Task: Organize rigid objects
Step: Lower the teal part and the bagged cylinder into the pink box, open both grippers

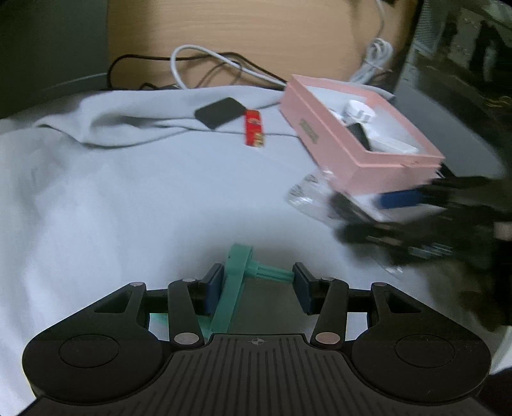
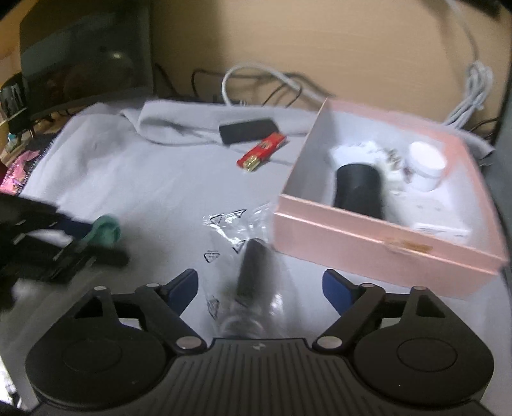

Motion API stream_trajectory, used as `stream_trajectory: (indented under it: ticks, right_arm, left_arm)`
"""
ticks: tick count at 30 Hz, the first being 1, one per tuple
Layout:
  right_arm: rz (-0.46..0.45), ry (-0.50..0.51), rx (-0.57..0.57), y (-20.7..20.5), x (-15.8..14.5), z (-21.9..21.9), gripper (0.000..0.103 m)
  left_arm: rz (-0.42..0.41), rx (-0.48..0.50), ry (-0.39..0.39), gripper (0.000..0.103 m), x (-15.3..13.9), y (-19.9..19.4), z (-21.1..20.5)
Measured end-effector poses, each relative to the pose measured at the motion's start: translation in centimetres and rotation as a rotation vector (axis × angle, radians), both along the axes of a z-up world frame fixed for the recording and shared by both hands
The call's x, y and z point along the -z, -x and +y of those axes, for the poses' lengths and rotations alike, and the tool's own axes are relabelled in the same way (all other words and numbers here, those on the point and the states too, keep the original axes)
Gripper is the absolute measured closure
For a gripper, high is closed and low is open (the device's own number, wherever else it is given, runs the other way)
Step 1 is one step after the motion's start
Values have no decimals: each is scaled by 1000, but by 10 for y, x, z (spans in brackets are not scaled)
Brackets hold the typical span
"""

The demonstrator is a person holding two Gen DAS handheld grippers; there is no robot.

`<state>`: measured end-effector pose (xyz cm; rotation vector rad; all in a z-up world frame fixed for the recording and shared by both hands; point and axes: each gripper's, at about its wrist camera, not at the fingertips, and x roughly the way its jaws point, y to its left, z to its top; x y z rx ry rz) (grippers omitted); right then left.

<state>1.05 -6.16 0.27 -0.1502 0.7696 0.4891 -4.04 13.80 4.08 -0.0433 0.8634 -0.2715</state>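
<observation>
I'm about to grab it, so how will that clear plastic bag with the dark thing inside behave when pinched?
The clear plastic bag looks crinkly and floppy, so it will probably sag. Its glossy film may slip between the right gripper pads. The dark item inside looks rigid, likely shifting.

Triangular recycling-type signs are showing on the clear plastic bag; the pink box's side label is blurring beyond reading.

Ahead of my left tool I see the rumpled pale grey cloth covering the work surface, folded into a ridge at its far edge. Beyond that ridge, a looped white cable and thin black wires lie against the tan wooden back panel. Off to my right tool's far left stands a dark box-like unit.
</observation>
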Motion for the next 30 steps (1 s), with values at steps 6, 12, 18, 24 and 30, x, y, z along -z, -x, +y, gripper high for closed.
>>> stream_trajectory:
  ticks: [6,12,18,24,30]
  right_arm:
    - [30,41,-26,-5,6,18,69]
    - [59,24,-33,19,-8,-1,84]
    - [37,9,29,52,-35,-52,84]
    - [-19,-16,166,78,-66,-105,84]
    - [-126,-41,284,106,-98,-145,84]
  left_arm:
    - [28,5,34,51,-3,21,-8]
    - [43,89,54,51,-5,29,-29]
    - [25,229,93,51,-15,31,-68]
    - [-34,365,123,51,-41,18,-104]
    - [-175,338,156,51,-90,-31,-119]
